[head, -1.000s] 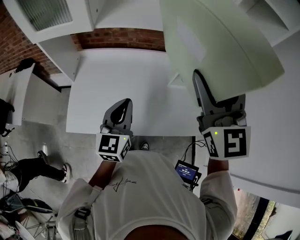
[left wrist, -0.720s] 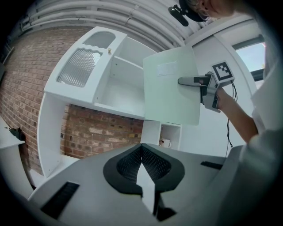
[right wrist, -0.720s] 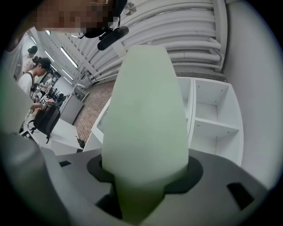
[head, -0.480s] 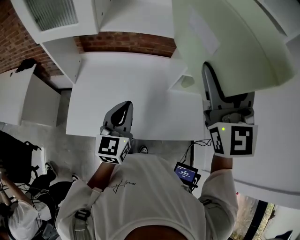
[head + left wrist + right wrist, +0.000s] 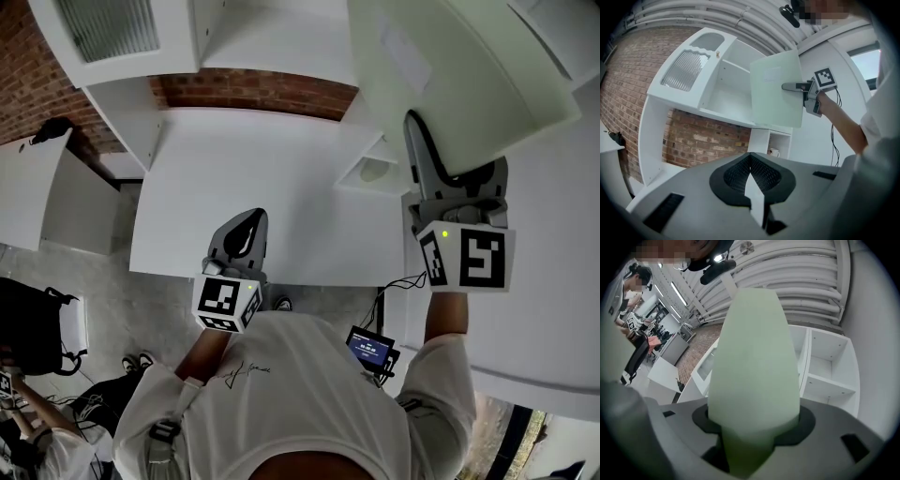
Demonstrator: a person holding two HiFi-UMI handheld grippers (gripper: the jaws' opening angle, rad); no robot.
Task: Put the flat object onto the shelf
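The left gripper hangs low over the near edge of the white table. Its jaws are together with nothing between them, and it has barely moved over the last second.

Beyond the table stands a white shelf unit against a brick wall, with open compartments on top and a ribbed panel at its left end. Below its right end, a small cubby holds what looks like a mug, though it is too small to be sure.

The flat board, pale green and rigid, is in the air at the upper right, in front of the shelf unit and not yet on it. The right gripper has its jaws clamped on the board's near edge. Over the last second this gripper has carried the board up and to the right, uncovering the cubby below, so the task seems to be in its carrying stage.

The open compartments look empty and roomy. The board is wide, so its corners probably need care past the upright dividers and shelf edges.
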